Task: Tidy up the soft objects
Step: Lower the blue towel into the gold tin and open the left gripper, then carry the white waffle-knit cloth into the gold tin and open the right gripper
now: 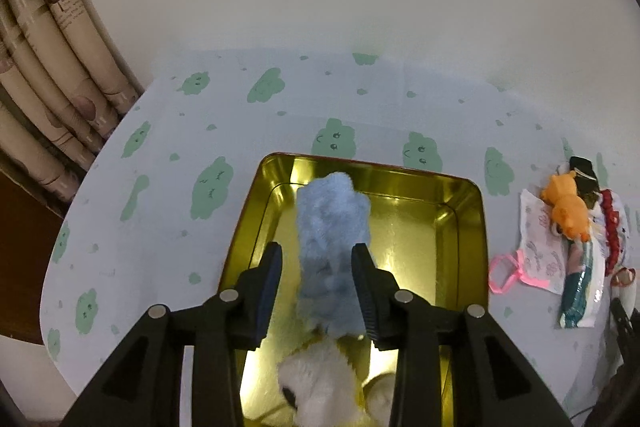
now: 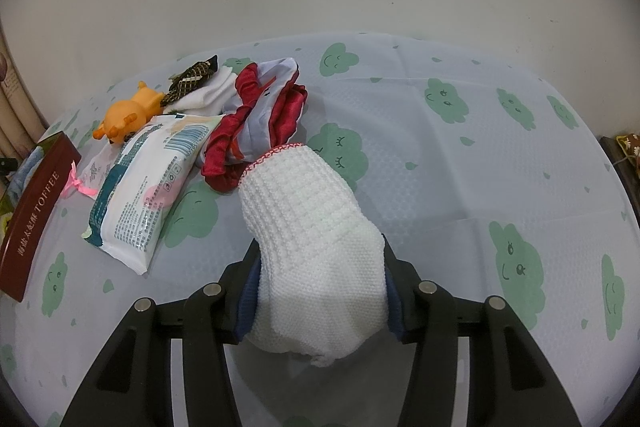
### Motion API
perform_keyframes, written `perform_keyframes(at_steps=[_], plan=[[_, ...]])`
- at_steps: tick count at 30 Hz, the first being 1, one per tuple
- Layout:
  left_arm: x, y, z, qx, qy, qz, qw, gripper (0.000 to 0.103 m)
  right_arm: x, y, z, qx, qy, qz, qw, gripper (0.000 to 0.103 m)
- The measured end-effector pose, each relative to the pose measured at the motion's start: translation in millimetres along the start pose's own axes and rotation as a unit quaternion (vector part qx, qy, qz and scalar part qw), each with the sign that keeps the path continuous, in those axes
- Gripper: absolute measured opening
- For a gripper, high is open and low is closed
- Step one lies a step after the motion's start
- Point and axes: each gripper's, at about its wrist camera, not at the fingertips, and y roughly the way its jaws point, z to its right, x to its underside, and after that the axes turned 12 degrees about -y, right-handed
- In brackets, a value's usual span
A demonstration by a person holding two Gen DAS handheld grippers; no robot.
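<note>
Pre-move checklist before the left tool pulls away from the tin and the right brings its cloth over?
1. Blue plush over gold tin: ok.
2. Left tool pads clear of plush: ok on the left pad; right pad cannot tell.
3. Plush resting on tin floor: cannot tell.
4. Right tool clamped on white knit cloth: ok.
5. Free space in tin beside plush: ok.

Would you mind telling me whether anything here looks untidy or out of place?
Mostly the heap beside the tin: an orange toy, wipes pack and red-trimmed cloth lie jumbled, overlapping. Inside the tin, the blue plush lies aslant, propped on a white plush.
</note>
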Motion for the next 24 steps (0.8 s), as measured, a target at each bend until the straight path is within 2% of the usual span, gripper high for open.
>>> perform_keyframes(at_steps=[8, 12, 17, 24], plan=[[27.1, -26.0, -22.8, 0.004, -0.014, 0.024, 0.9996, 0.036, -0.3, 0.1, -0.1, 0.001, -0.002, 0.0, 1.0, 0.048], [32.8, -34.6, -40.2, -0.003, -0.034, 0.046, 0.9984, 0.036, -0.2, -1.7, -0.3, 0.006, -0.004, 0.004, 1.0, 0.042], [36.4, -35.3, -59.0, -0.012, -0.05, 0.06, 0.9969, 0.036, -2.7, -4.8, -6.4, 0.021, -0.021, 0.004, 1.0, 0.038], [44.6, -32.1, -79.3, -0.025, -0.064, 0.069, 0.9953, 0.036, -7.0, -22.7, -17.0, 0.037, -0.025, 0.001, 0.999, 0.038]])
